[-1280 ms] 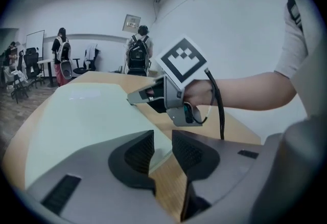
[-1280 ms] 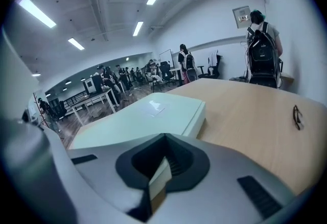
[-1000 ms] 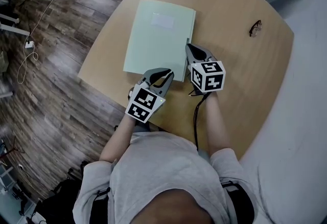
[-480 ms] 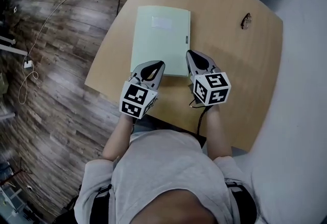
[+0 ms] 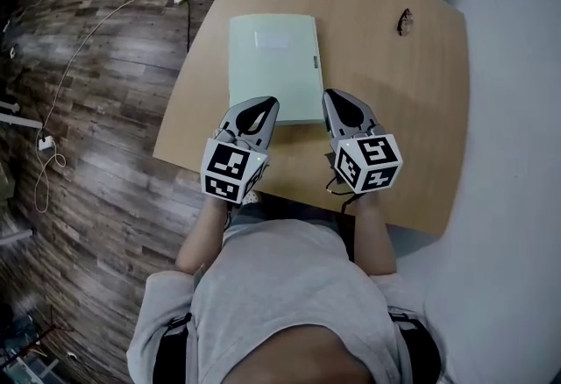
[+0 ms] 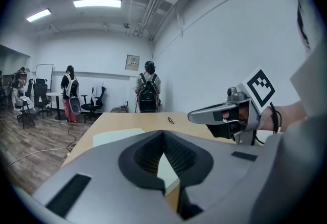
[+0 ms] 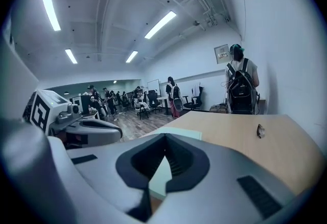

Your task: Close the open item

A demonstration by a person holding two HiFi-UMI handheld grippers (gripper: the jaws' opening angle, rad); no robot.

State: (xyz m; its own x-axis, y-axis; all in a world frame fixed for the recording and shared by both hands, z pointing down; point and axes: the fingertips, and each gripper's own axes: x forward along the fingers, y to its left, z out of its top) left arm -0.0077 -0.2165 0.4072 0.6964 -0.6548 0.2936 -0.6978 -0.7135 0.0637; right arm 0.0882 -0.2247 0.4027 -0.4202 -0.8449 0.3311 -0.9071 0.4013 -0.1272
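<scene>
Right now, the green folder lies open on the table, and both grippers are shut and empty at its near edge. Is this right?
Not quite. The folder is closed, not open: the head view shows it lying flat on the table with its cover down. The rest holds: the left gripper and the right gripper are both shut and empty at its near edge.

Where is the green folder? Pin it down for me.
Head view: the green folder lies closed on the left half of the table, its near edge by the left gripper, with the right gripper just right of it.
</scene>
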